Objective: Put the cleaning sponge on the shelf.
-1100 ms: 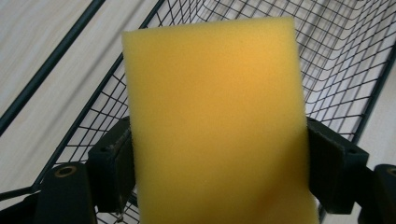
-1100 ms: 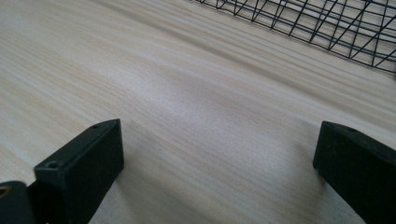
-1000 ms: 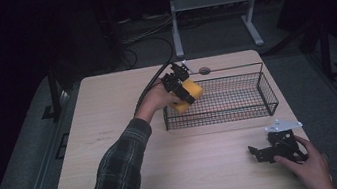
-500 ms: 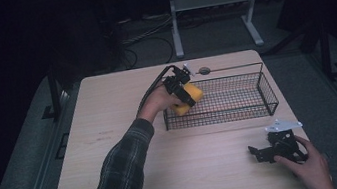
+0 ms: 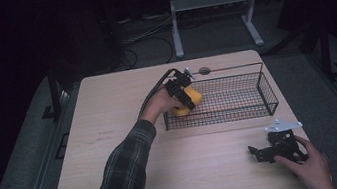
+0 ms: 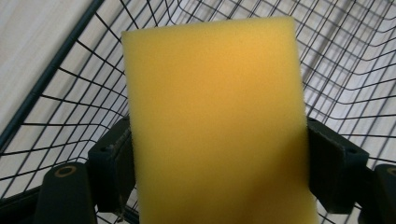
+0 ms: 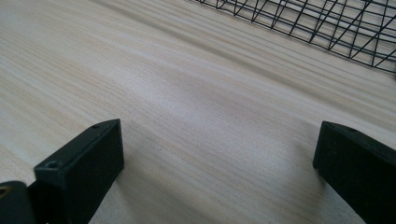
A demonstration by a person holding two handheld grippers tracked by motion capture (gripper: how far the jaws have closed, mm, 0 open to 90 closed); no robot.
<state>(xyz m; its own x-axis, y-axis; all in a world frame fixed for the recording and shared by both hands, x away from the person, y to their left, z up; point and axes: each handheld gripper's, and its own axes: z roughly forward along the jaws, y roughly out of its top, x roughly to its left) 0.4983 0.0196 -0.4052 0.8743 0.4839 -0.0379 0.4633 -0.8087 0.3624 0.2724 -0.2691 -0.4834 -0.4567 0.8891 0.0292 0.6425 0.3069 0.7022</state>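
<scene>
The left gripper (image 5: 182, 94) clamps the yellow sponge (image 6: 215, 121) between its jaws, above the left end of the wire basket (image 5: 256, 86). Lower it inside the basket before releasing. The right gripper (image 5: 278, 146) rests wide open on the worktop (image 5: 108, 113).

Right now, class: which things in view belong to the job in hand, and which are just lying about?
In the job:
yellow sponge
left gripper, shut on it
wire basket

Lying about:
right gripper, open, on the table
metal stand behind
</scene>
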